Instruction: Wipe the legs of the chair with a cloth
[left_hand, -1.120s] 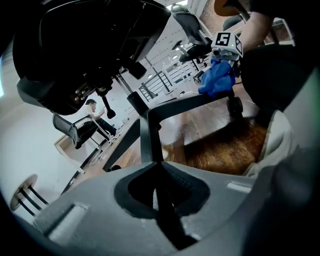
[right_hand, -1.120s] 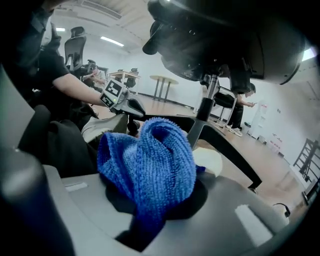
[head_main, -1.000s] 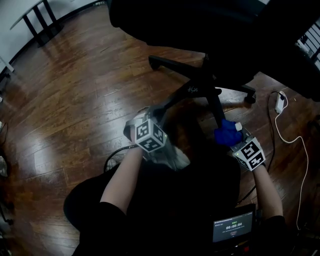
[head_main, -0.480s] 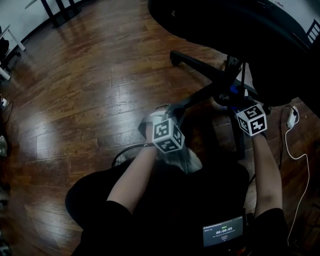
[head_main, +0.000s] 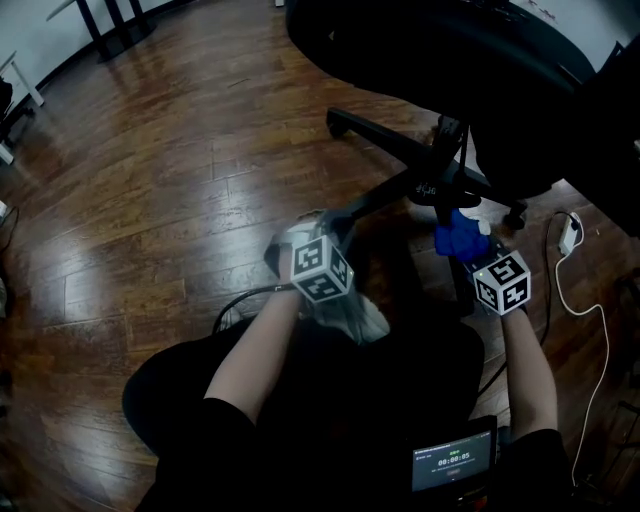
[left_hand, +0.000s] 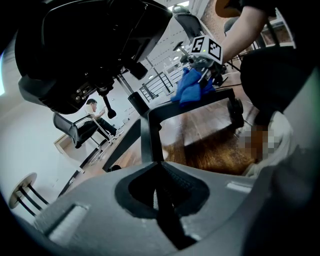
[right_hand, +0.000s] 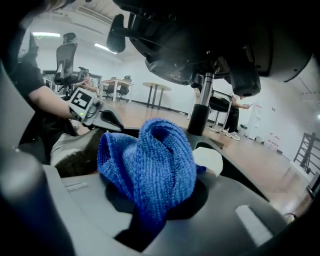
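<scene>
Blue cloth (right_hand: 150, 160) grasped by right claw (right_hand: 155, 200) | left claw (left_hand: 162, 200) clenched on chair leg (left_hand: 146, 135) | seat (head_main: 430, 50) cropped at top

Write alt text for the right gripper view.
A bunched blue cloth, clamped by the right gripper, fills the foreground. Behind it stands the black office chair, its column rising to the seat, in a bright open room.

I wear a black short-sleeved top (head_main: 205, 440). My left gripper (left_hand: 159, 200) and right gripper (right_hand: 155, 220) are grey, each carrying a white cube (head_main: 320, 268) printed with black square markers.
</scene>
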